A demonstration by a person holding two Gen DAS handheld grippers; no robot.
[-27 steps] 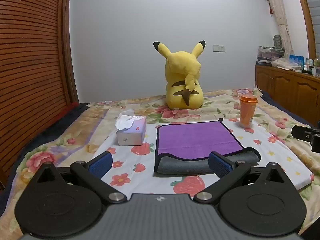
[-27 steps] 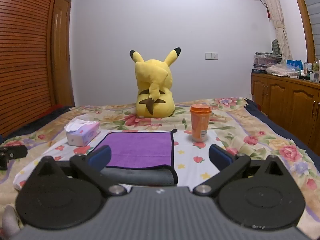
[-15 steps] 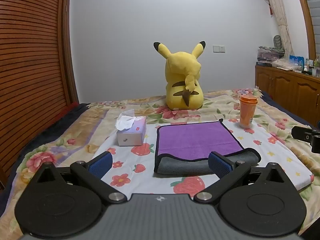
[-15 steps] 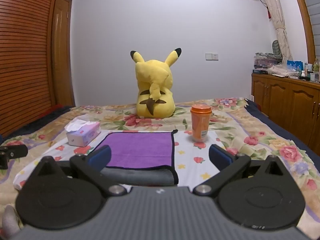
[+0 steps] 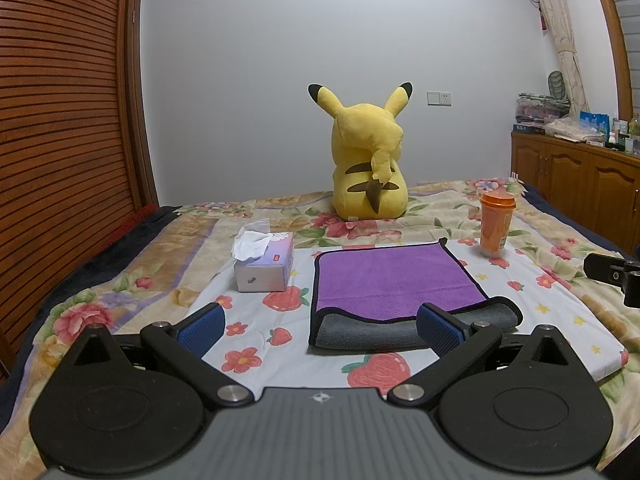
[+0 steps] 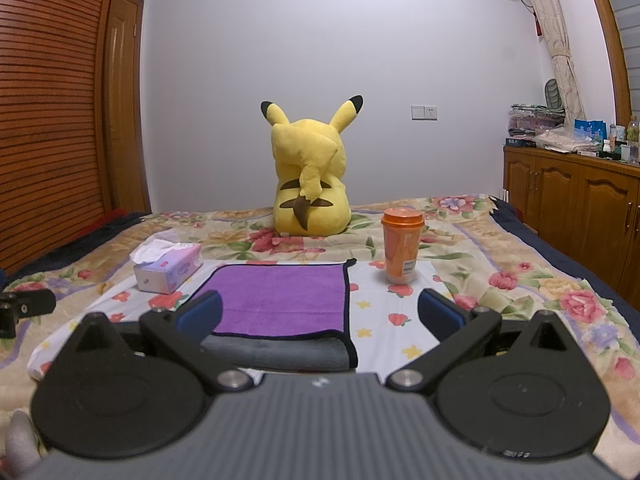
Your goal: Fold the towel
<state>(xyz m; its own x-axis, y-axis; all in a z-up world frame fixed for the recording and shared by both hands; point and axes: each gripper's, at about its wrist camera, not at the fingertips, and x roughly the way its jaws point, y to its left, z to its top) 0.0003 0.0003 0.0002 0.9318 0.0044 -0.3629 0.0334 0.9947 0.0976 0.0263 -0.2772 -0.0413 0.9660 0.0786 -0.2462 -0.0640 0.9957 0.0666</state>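
A purple towel (image 5: 388,276) with a grey underside and black trim lies folded on the flowered bed sheet (image 5: 280,360), its grey fold toward me. It also shows in the right wrist view (image 6: 280,300). My left gripper (image 5: 320,326) is open and empty, held just short of the towel's near edge. My right gripper (image 6: 320,312) is open and empty, over the towel's near right part. The tip of the right gripper shows at the right edge of the left wrist view (image 5: 612,276).
A tissue box (image 5: 264,264) stands left of the towel. An orange cup with a lid (image 5: 496,224) stands at its far right. A yellow plush toy (image 5: 368,172) sits behind. A wooden cabinet (image 6: 576,208) runs along the right; slatted wooden doors (image 5: 60,140) along the left.
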